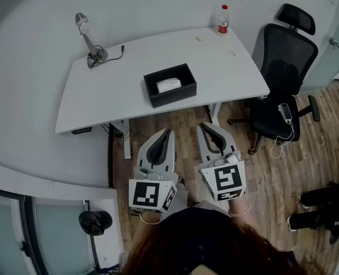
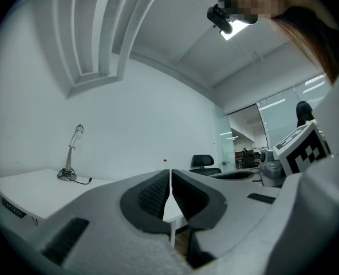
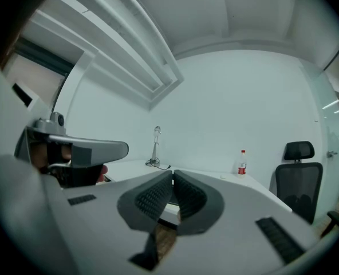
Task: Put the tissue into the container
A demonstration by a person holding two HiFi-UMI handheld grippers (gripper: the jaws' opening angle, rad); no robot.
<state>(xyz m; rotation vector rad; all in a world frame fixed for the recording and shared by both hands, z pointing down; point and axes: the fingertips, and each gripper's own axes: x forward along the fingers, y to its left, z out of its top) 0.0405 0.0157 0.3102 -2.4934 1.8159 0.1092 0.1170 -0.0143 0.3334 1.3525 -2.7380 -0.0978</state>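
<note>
Two grippers: the left gripper [image 1: 168, 132] and the right gripper [image 1: 204, 126] are held side by side over the wood floor, just short of the white desk [image 1: 101, 90]. Both point level toward it.
Left claw: closed, with the ribbed pads meeting at the tips and nothing between them.
Right claw: closed in the same way and empty.
Tissue: a white packet [image 1: 169, 85] lies inside the black box [image 1: 175, 96] at the middle of the desk, well apart from both grippers.
Hidden: the marker cubes cover both hands, and only a bit of the right wrist [image 1: 239, 209] shows. The person's head is cut off by the bottom edge.
Hard to make out: two pale bits on the desk near the bottle [image 1: 222, 19] are too small to tell.
Head view only: the box, the tissue in it, and a phone [image 1: 285, 112] on the seat of the black chair [image 1: 284, 56].
Left gripper view: the desk is seen edge-on, with the lamp [image 1: 88, 39] to the left, the chair far off beyond the jaw tips, and the right gripper's cube at the right edge.
Right gripper view: lamp, bottle and chair stand along the desk. The left gripper is at the left, with fingertips behind it.
</note>
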